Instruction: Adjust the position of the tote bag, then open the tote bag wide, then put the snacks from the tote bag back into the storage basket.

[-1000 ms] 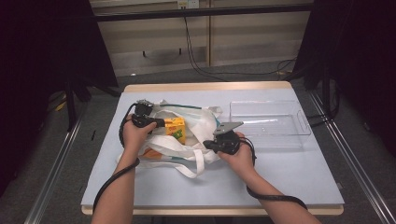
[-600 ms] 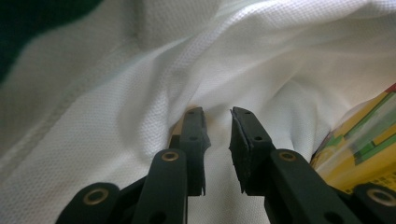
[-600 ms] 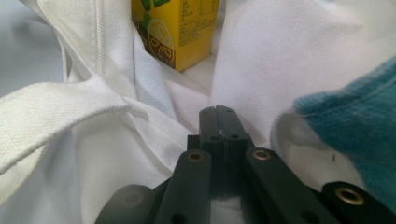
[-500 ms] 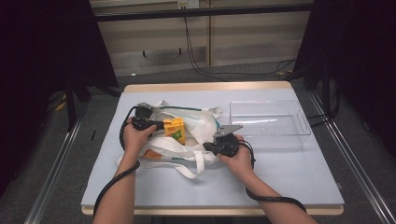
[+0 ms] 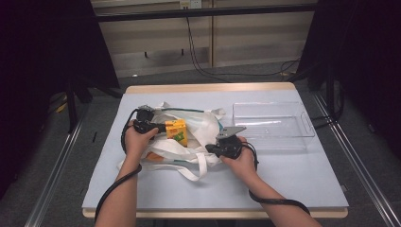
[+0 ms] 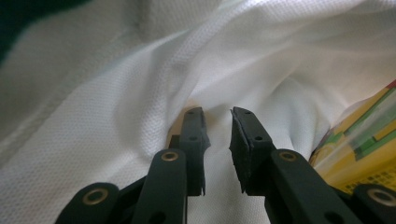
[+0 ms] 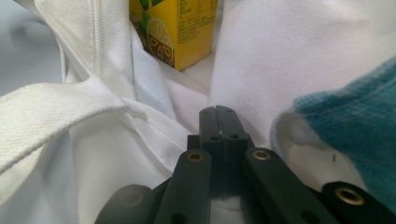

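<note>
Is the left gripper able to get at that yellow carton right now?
Probably yes: the left gripper stands open against the white bag, with the yellow carton close beside it and nothing between.

High view: table [image 5: 283, 179] evenly lit from above, soft shadows; surroundings at 9 and 3 o'clock near black. Left gripper view: white bag [image 6: 116, 116] cloth softly lit, dark corner at 10 o'clock, slight blur. Right gripper view: bright; teal cloth [image 7: 355, 121] at 3 o'clock out of focus.

One bag [image 5: 198, 127], one carton [image 5: 176, 131], one tray [image 5: 272, 124]
</note>
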{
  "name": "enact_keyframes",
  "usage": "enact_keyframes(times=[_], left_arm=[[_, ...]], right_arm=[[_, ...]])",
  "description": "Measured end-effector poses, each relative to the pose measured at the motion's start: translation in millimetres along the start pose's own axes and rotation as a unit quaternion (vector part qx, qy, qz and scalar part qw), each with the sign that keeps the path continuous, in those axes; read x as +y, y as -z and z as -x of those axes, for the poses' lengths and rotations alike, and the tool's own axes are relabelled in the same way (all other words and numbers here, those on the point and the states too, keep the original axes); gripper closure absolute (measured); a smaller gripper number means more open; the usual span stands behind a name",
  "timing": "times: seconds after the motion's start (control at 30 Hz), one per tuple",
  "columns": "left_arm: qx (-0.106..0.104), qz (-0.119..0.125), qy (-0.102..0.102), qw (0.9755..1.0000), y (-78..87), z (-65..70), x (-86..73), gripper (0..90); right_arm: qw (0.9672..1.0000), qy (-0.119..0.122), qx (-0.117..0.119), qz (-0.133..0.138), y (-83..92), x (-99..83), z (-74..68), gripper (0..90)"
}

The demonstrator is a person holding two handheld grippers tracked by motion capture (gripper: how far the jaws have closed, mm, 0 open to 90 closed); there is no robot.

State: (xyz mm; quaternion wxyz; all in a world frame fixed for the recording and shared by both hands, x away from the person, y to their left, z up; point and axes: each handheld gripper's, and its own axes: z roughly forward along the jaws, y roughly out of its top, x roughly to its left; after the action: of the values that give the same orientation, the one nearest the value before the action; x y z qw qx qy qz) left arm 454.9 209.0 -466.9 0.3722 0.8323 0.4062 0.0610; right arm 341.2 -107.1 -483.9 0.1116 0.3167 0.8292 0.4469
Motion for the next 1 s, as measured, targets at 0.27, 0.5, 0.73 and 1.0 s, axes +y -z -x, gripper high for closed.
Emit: enact_keyframes(times=[0.27, 0.5, 0.73, 1.0], left_arm=[[-0.015, 0.02, 0.014, 0.9996, 9.6, 0.8, 4.2, 68.3], [-0.007, 0.037, 0.014, 0.9992, 36.4, 5.2, 11.9, 62.7], [0.007, 0.047, 0.013, 0.9988, 56.2, 8.6, 10.4, 53.2], [0.028, 0.034, -0.009, 0.999, 69.7, 21.4, 14.0, 42.4]], right_arm=[[0.9999, -0.005, 0.009, 0.003, 2.8, 4.3, -2.2, 82.9], [0.9997, 0.023, -0.002, -0.002, 9.4, 21.6, -9.2, 69.9], [0.9993, 0.037, 0.003, 0.001, 17.0, 44.6, -13.5, 58.5], [0.9993, 0.036, 0.012, 0.004, 22.0, 58.8, -10.3, 48.8]])
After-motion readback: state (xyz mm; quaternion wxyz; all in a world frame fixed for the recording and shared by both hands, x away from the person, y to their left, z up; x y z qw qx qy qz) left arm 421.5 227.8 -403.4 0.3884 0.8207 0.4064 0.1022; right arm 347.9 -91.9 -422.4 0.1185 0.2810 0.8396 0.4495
